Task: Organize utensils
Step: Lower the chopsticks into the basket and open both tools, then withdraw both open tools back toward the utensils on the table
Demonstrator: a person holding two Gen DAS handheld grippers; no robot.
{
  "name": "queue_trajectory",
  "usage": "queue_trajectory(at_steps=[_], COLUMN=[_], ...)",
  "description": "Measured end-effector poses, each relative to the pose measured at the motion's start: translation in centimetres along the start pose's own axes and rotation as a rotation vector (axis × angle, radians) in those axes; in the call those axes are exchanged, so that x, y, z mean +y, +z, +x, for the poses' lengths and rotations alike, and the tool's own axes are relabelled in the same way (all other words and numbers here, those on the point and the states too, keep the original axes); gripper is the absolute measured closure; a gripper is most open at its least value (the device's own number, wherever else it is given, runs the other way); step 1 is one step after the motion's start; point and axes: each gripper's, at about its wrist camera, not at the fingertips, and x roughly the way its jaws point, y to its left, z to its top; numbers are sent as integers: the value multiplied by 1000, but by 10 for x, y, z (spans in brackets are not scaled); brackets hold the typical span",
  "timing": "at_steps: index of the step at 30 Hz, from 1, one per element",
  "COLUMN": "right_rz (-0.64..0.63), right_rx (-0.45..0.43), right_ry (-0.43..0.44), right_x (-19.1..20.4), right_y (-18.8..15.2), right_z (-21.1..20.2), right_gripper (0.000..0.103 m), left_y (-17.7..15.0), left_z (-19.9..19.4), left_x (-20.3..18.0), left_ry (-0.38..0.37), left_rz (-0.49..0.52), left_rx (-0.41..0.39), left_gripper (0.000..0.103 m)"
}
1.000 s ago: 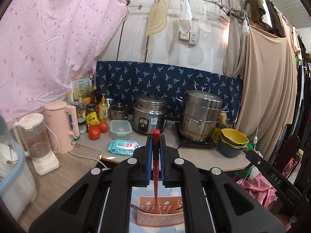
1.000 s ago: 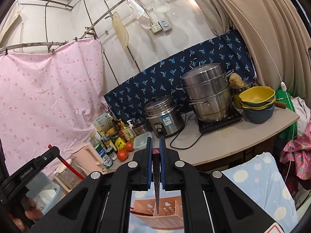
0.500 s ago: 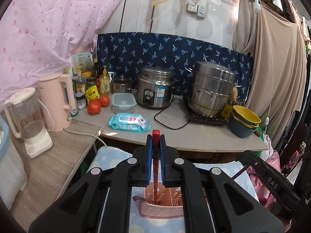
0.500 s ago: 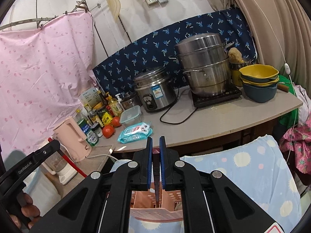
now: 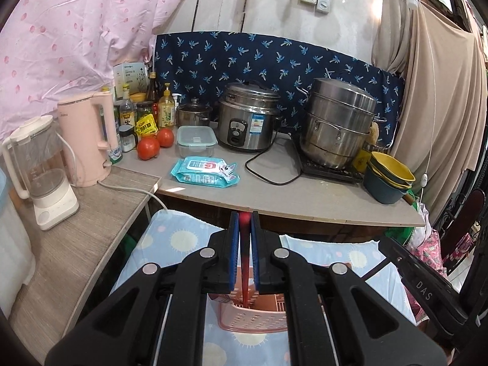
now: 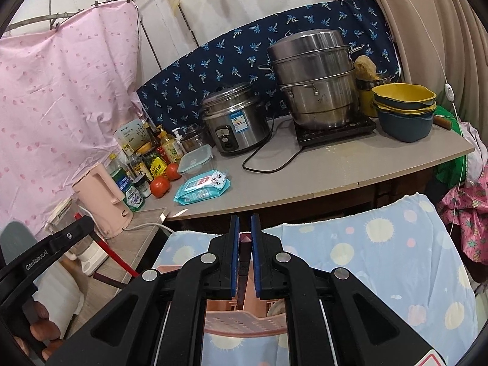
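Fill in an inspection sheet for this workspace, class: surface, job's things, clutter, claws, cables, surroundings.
Surface: sun-print blue cloth under the rack; grey counter behind.
Job's things: pink utensil rack; red chopstick reaching into it; dark utensil, type unclear.
Clutter: wipes pack, tomatoes, kettle, blender, bottles.
Claws: left claw shut on the red chopstick; right claw shut on the dark utensil.
Cables: black cord from rice cooker; white kettle lead.
Surroundings: steamer pot, stacked bowls, hanging fabrics.
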Motion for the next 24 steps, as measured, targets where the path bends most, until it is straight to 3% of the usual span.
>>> queue_trajectory(at_steps=[1, 3, 5, 7, 15, 24], right_rz=[-1, -4, -4, 1, -2, -50], right_rx=[-3, -8, -15, -26, -51, -16], right_ry=[-3, -6, -10, -11, -3, 5], right_x=[0, 0, -1, -2, -1, 8], right_y=[0, -1, -1, 0, -1, -33], right_z=[-1, -3, -6, -11, -35, -67], right_gripper=[92, 90, 87, 81, 81, 81], left_y=[-1, -1, 0, 1, -3, -30], left_z=[0, -1, -5, -9, -28, -55], left_x=[0, 0, 1, 1, 1, 2], left_ry=[0, 9, 17, 19, 57, 101], left_rz=[-1, -8, -14, -13, 9, 30], left_rx=[0, -2, -15, -23, -18, 46], left_gripper=[94, 76, 68, 68, 68, 68])
